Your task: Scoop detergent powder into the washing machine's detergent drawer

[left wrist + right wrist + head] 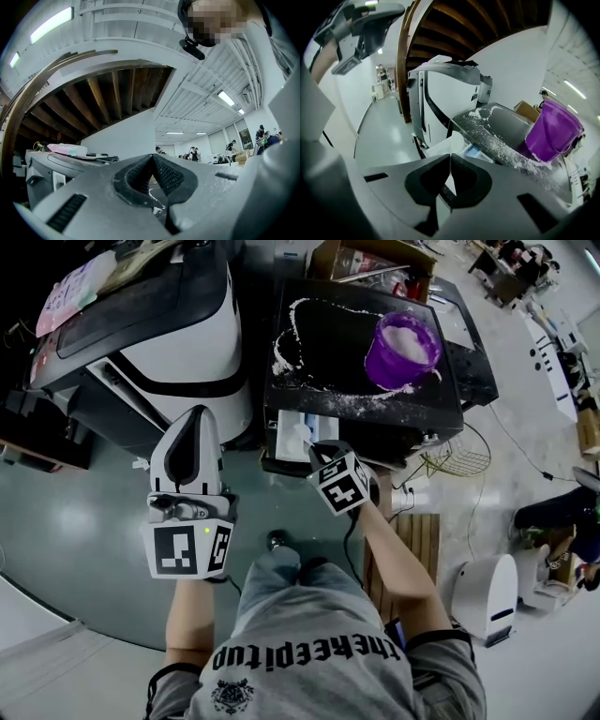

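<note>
On the black washing machine top (319, 343), streaked with spilled powder, stands a purple bucket (403, 351) of white detergent powder; it shows again as the bucket (553, 131) in the right gripper view. The detergent drawer (292, 435) is pulled out at the front edge. My right gripper (315, 448) hovers right over it, shut on a white scoop (302, 434) whose handle (451, 176) runs between the jaws toward the drawer (476, 152). I cannot see whether the scoop holds powder. My left gripper (194, 416) is off to the left over the floor, shut and holding nothing (152, 157).
A second white and black machine (159, 324) stands left of the washer. On the floor to the right are a wire basket (457, 460), cables, a wooden pallet (424, 542) and a white appliance (487, 596). The person's knee (281, 563) is just below the drawer.
</note>
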`<state>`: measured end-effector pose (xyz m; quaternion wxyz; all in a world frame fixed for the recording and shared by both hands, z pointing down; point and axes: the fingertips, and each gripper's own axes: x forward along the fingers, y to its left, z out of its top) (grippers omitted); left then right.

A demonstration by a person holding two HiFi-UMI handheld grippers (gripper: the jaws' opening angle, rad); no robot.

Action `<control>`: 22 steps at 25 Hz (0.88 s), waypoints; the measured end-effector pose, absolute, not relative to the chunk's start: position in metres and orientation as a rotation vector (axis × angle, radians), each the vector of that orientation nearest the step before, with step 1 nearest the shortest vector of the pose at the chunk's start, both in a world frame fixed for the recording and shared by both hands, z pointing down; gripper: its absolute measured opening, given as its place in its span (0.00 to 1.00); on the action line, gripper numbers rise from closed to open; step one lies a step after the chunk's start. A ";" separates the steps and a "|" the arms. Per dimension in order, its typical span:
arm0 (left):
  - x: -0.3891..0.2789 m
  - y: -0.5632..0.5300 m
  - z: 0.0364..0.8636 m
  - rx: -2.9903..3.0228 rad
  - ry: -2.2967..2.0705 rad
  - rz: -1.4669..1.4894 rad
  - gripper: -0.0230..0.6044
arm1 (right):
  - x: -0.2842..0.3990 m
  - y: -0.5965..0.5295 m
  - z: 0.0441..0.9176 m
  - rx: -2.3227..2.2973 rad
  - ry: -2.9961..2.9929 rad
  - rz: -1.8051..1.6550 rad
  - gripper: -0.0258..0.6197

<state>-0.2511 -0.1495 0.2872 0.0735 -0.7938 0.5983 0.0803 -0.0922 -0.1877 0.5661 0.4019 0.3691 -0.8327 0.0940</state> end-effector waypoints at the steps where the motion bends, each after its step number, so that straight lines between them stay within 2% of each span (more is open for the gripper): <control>1: -0.248 -0.147 0.285 -2.382 1.794 0.242 0.04 | -0.090 -0.186 0.560 0.956 -2.127 0.265 0.05; 12: -0.212 -0.122 0.266 -2.384 1.759 0.262 0.04 | -0.064 -0.166 0.485 1.170 -2.322 0.381 0.05; 22: -0.178 -0.099 0.254 -2.398 1.726 0.273 0.04 | -0.022 -0.143 0.416 1.379 -2.431 0.322 0.05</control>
